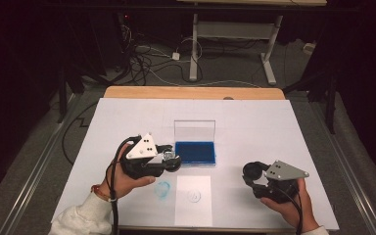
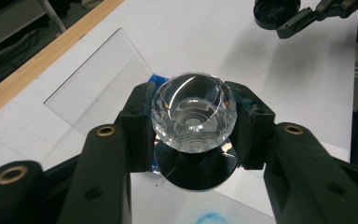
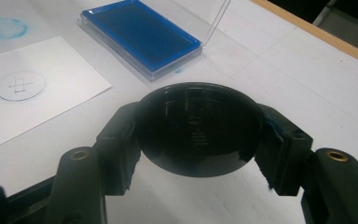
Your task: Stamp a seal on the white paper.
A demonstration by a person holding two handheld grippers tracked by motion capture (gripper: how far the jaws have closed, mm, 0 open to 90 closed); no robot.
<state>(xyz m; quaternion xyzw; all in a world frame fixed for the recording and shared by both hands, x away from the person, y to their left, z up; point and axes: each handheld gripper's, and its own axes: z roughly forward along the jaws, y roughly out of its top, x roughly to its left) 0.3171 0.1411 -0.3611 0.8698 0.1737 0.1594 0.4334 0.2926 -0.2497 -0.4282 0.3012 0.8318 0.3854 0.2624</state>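
Observation:
My left gripper (image 1: 171,161) is shut on a stamp with a clear faceted knob (image 2: 193,109) and a dark round base (image 2: 196,170). It hangs just left of the blue ink pad (image 1: 195,152). In the left gripper view the jaws clamp the knob from both sides. The ink pad's clear lid (image 1: 194,129) stands open behind it. My right gripper (image 1: 255,172) is shut on a round black cap (image 3: 199,128) and hovers low over the table at the right. On a white sheet (image 1: 193,208) near the front edge there is a blue stamped circle (image 1: 194,196).
A blue ink smudge (image 1: 162,190) marks the white table cover left of the sheet. The wooden table edge (image 1: 193,92) runs along the far side. Beyond it are cables on the floor (image 1: 147,58) and a white desk frame (image 1: 235,34).

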